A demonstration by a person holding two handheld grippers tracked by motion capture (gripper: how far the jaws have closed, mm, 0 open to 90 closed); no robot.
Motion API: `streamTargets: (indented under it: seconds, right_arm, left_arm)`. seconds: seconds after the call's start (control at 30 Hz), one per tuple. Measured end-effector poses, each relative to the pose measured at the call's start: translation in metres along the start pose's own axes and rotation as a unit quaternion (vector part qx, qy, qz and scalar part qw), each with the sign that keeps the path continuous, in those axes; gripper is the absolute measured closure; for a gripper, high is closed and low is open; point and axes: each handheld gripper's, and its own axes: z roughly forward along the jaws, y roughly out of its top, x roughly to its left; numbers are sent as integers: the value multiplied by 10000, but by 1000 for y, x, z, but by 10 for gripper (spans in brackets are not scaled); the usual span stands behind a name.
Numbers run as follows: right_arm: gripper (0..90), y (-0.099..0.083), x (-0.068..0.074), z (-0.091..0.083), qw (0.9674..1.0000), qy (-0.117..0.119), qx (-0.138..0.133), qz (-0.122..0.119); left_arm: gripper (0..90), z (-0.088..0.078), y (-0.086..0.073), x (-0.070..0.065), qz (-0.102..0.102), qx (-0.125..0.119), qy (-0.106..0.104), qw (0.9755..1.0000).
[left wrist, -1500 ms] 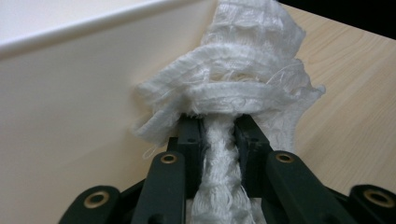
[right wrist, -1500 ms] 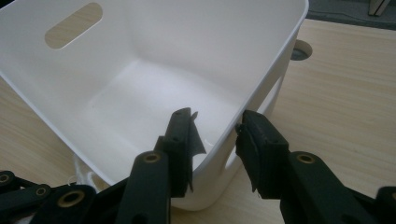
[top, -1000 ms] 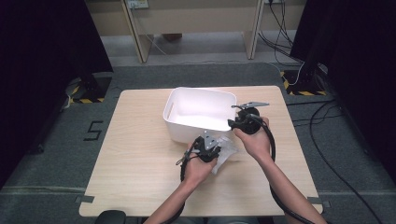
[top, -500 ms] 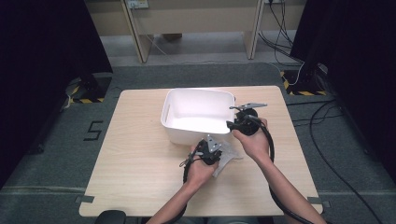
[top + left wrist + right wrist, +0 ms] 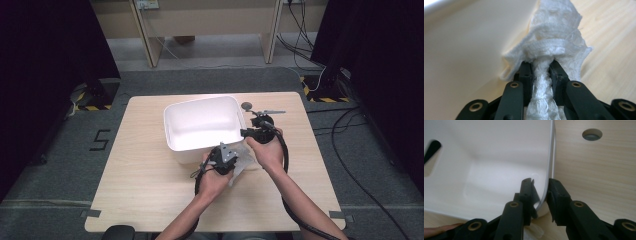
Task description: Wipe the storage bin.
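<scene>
A white plastic basin stands on the wooden table. My right gripper sits at its near right corner. In the right gripper view the jaws straddle the basin's rim, one inside and one outside; they have just been closing and now pinch the wall. My left gripper lies just in front of the basin, shut on a crumpled white cloth. In the left gripper view the cloth bunches out past the jaws, against the basin's outer wall.
A round cable hole is cut in the table just right of the basin, also seen in the right gripper view as a hole. Bare tabletop lies left and in front. Dark curtains flank the table; cables lie on the floor at right.
The basin has shifted a little to the left and turned slightly. Both hands stay about where they were.
</scene>
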Motion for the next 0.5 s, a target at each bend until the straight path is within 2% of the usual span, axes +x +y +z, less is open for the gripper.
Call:
streamTargets:
  seconds: [0.1, 0.17, 0.3, 0.5]
  right_arm:
    - [742, 5, 3, -2, 9999, -94, -74, -60]
    - [741, 9, 0, 0, 9999, -18, -107, 52]
    - [742, 12, 0, 2, 9998, -22, -115, 140]
    - [743, 14, -2, 4, 9998, 28, -96, 166]
  left_arm:
    - [752, -6, 10, 2, 32, -103, 20, 9999]
    - [752, -5, 15, 4, 32, -108, 50, 9999]
    - [752, -2, 19, 4, 4, -91, 23, 10000]
    - [752, 2, 31, 0, 3, -187, -18, 9998]
